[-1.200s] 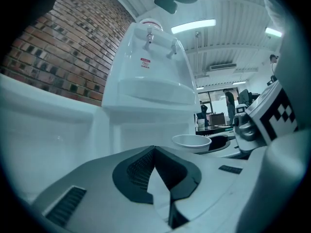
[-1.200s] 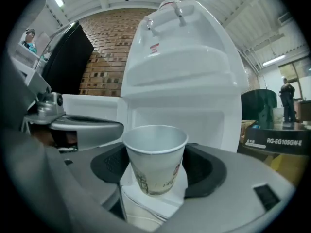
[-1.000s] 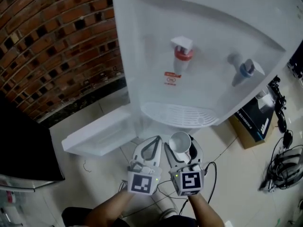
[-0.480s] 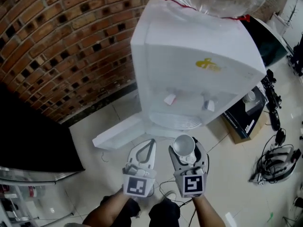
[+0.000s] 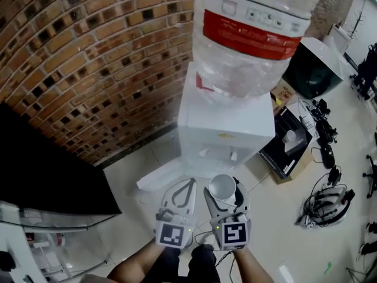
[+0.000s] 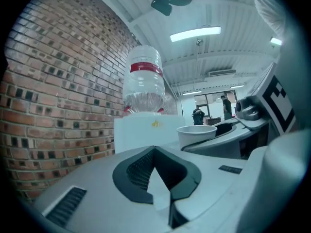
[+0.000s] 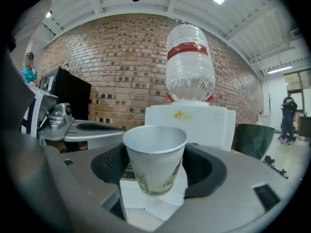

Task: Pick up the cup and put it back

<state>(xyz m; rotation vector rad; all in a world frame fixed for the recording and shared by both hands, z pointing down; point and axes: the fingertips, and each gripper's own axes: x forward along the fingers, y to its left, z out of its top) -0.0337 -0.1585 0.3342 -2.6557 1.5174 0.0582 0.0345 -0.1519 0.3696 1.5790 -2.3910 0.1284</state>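
A white paper cup (image 5: 222,187) stands upright between the jaws of my right gripper (image 5: 224,184), which is shut on its sides. In the right gripper view the cup (image 7: 155,159) fills the gap of the gripper (image 7: 156,173), held in the air with the white water dispenser (image 7: 190,125) behind it. My left gripper (image 5: 186,183) is just to the left, jaws closed together on nothing; its tips (image 6: 156,152) meet in the left gripper view, where the cup (image 6: 196,136) shows at the right. Both grippers are in front of the dispenser (image 5: 227,135), apart from it.
A large water bottle (image 5: 250,34) sits on the dispenser. A brick wall (image 5: 88,52) runs behind and left, with a black cabinet (image 5: 41,175) at the left. A cardboard box (image 5: 285,143), a dark bin (image 5: 312,69) and cables (image 5: 327,202) lie on the floor at the right.
The view has risen and pulled back from the dispenser's taps and drip tray, so the bottle on top now shows. The cup stays in the right gripper; the left stays closed.
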